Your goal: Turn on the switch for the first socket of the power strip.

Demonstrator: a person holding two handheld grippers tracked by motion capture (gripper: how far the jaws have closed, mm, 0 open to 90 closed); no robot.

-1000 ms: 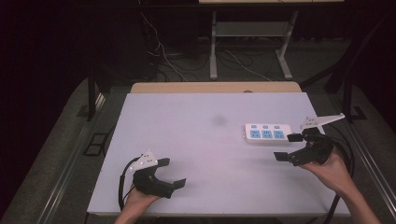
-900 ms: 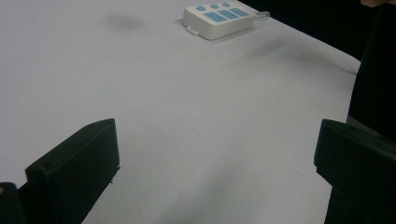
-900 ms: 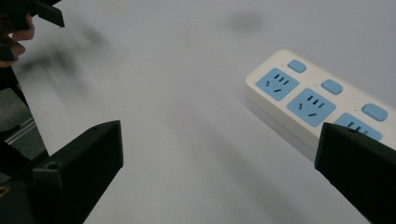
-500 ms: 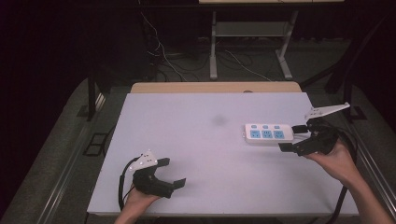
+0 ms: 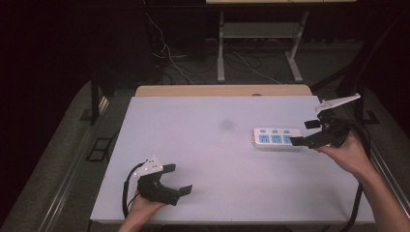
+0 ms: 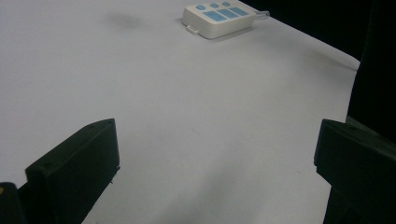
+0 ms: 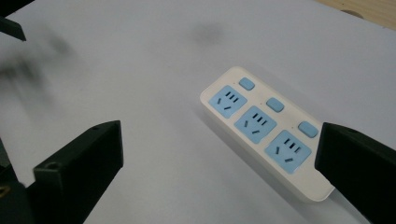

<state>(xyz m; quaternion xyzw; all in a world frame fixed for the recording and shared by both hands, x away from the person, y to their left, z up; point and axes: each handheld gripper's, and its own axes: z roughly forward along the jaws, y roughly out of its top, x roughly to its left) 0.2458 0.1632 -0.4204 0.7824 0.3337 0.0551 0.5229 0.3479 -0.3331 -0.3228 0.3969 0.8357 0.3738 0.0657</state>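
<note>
Power strip (image 5: 274, 138): white glossy plastic, rounded, blue sockets; both grippers' fingers spread, empty.

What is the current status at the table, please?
Both grippers open: left gripper low at near-left, right gripper at the power strip's right end, not gripping. Strip flat on the white table. Nothing in the way.
</note>
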